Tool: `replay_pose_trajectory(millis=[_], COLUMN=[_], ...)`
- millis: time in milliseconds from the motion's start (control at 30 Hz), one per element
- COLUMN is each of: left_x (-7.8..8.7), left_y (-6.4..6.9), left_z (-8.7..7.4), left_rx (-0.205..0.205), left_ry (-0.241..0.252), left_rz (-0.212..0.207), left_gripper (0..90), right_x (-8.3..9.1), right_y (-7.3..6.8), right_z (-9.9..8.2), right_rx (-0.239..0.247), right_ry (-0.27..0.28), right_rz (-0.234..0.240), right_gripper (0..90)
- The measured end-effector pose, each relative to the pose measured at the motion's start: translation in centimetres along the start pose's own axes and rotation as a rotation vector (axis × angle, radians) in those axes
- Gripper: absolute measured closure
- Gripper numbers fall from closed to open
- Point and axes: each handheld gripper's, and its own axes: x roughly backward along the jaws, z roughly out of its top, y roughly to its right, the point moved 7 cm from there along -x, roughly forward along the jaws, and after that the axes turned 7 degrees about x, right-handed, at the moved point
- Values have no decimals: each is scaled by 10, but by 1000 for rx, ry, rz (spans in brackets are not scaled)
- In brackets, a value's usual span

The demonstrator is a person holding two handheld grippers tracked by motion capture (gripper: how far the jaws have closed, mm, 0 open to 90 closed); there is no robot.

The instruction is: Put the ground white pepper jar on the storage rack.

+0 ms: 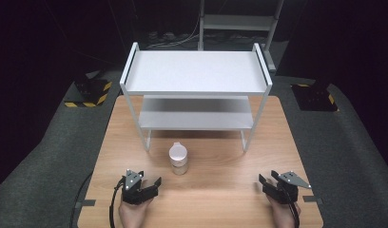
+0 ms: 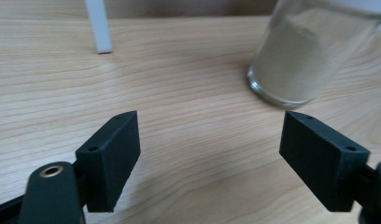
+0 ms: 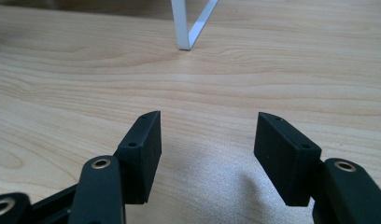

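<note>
Left gripper, high view: your left gripper (image 1: 153, 182) sits low on the table (image 1: 220, 199) near its front edge, jaws parted with nothing between them, tips turned towards the middle of the table.
Right gripper, high view: your right gripper (image 1: 268, 177) lies at the front right of the table, well apart from the left one; its jaws stand apart and hold nothing.
Jar, high view: the jar (image 1: 178, 159) stands upright on the wood, between the two grippers but nearer your left one, and just in front of the white shelf rack (image 1: 197, 76) (white lid on top, pale contents below).
Rack, high view: it stands at the back half of the table with two tiers.
Left gripper view, jaws: your left gripper (image 2: 209, 149) shows both black jaws spread wide over bare wood, gripping nothing.
Left gripper view, jar: the jar (image 2: 300, 56) is ahead and towards the right jaw, close but not touching it; glass wall, white powder inside.
Left gripper view, rack: one white rack leg (image 2: 99, 25) meets the table at upper left.
Right gripper view, jaws: your right gripper (image 3: 207, 144) has its jaws apart over the tabletop, empty.
Right gripper view, rack: a rack foot (image 3: 185, 28) stands ahead (a slanted white strut joins it there).
</note>
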Motion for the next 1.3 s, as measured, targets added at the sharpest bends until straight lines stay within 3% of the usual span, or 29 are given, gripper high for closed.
replay_pose_trajectory(millis=[100, 200, 267, 367, 433, 500, 533, 600, 633, 667, 800, 867, 1000, 1100, 1133, 1300], left_x=[2, 3, 4, 4, 2, -2, -2, -3, -3, -7, -11, -17, -29, -35, -41, -49], left_y=[-1, 0, 3, 4, 5, 10, 13, 28, 28, 46, 59, 67, 77, 81, 86, 90], left_z=[-1, -1, 0, 1, 3, 8, 8, 8, 8, 11, 14, 19, 24, 24, 23, 20], left_rx=[1, -5, -63, -83, -85, -107, -110, -153, -153, -178, -167, -123, -78, -69, -79, -61], left_ry=[11, 10, 6, 8, -21, -75, -78, -78, -78, -80, -64, -42, 10, 28, 58, 107], left_rz=[-13, 13, 43, 42, 45, 14, -5, -4, -4, -8, 9, 16, 46, 55, 73, 85], left_gripper=[196, 165, 153, 126, 126, 120, 113, 113, 111, 102, 101, 100, 94, 73, 67, 54], right_x=[0, 0, 1, 1, 2, 2, 2, 1, 1, 2, 2, 2, 3, 3, 3, 3], right_y=[2, 2, 1, 2, 2, 2, 3, 3, 3, 3, 4, 4, 5, 5, 5, 5], right_z=[-1, 0, -1, -1, -2, -2, -2, -2, -2, -2, -3, -3, -3, -4, -3, -3], right_rx=[-13, -11, -6, -11, -16, -18, -20, -20, -20, -20, -24, -26, -29, -31, -34, -36], right_ry=[2, 2, 5, 13, 15, 19, 19, 17, 17, 18, 25, 27, 33, 34, 33, 31], right_rz=[8, 9, 5, -1, -1, 0, 3, 6, 6, 7, 11, 16, 16, 16, 13, 11], right_gripper=[420, 423, 418, 408, 405, 403, 404, 405, 405, 405, 404, 404, 402, 400, 400, 399])
